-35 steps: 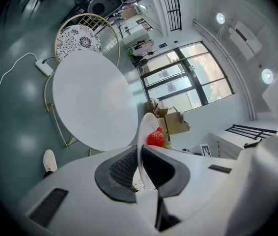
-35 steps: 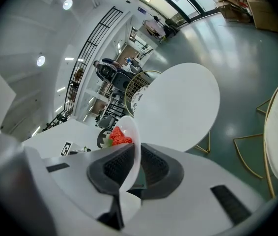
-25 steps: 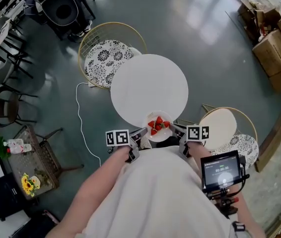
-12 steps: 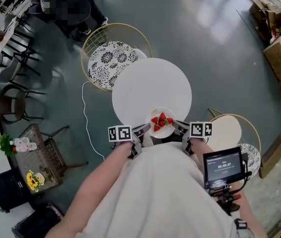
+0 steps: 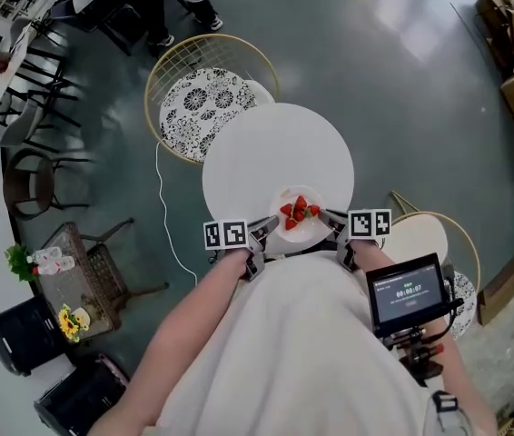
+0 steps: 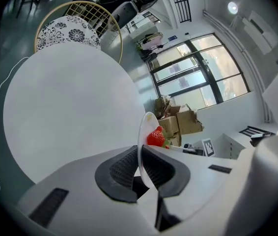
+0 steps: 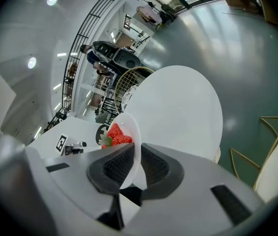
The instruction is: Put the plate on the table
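Head view first, lowest in the frame: the left tool [image 5: 259, 237] and the right tool [image 5: 333, 228] sit just in front of the person's body, one on each side of the plate [image 5: 299, 230]. Over to the left gripper view, where both ribbed pads are clenched on the plate's thin white rim. The right gripper view tells the same story from the other side, jaws pinched on the opposite rim. So it's a two-sided carry, with a little heap of strawberries [image 5: 299, 210] riding in the middle. From above, the plate hangs over the lower edge of the round white desk [image 5: 271, 148], at that circle's bottom. Whether it has touched down yet I can't tell from these angles. My read is that this is the set-down, nearly there. To do it well, both sides should go down together and level, so the fruit doesn't roll. The plate also wants to sit further in from the edge, since half of it over the lip could tip once let go. Release should come only when the base rests flat, both jaws opening at once and sliding outward, not upward, so the rim isn't flicked. Beyond the desk, at upper left, a wire-framed chair [image 5: 198, 107] with a patterned cushion is tucked against it, and past that only dark glossy floor [image 5: 402, 89].
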`<state>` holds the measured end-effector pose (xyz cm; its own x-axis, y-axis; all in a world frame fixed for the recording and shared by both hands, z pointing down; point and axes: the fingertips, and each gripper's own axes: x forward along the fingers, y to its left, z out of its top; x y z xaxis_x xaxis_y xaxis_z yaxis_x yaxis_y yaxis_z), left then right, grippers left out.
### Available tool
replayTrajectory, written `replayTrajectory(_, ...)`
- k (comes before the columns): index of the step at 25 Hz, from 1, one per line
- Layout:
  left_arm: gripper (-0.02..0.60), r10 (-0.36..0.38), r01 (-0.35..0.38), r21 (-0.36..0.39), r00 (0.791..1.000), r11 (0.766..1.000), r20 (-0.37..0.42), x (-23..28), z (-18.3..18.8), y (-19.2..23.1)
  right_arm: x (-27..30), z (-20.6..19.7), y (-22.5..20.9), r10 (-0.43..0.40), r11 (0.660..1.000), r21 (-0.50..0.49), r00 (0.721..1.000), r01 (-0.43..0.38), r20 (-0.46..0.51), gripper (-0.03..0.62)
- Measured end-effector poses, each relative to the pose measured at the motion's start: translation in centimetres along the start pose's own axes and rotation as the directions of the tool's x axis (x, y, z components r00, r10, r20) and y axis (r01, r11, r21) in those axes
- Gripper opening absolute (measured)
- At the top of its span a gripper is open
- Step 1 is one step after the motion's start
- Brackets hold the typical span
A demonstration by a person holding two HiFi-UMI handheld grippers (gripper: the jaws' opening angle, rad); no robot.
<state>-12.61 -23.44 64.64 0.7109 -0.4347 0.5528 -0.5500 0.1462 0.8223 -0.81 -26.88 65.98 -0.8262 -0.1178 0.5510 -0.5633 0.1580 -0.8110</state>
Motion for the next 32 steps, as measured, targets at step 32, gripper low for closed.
replayTrajectory(32,0.048,0.301,-0.297,0.059,0.949,0.953,-0.089,8.6,5.2,7.3,6.1,5.4,-8.7,-0.133,0.991,-0.048,0.975,0.127,-0.179,0.040)
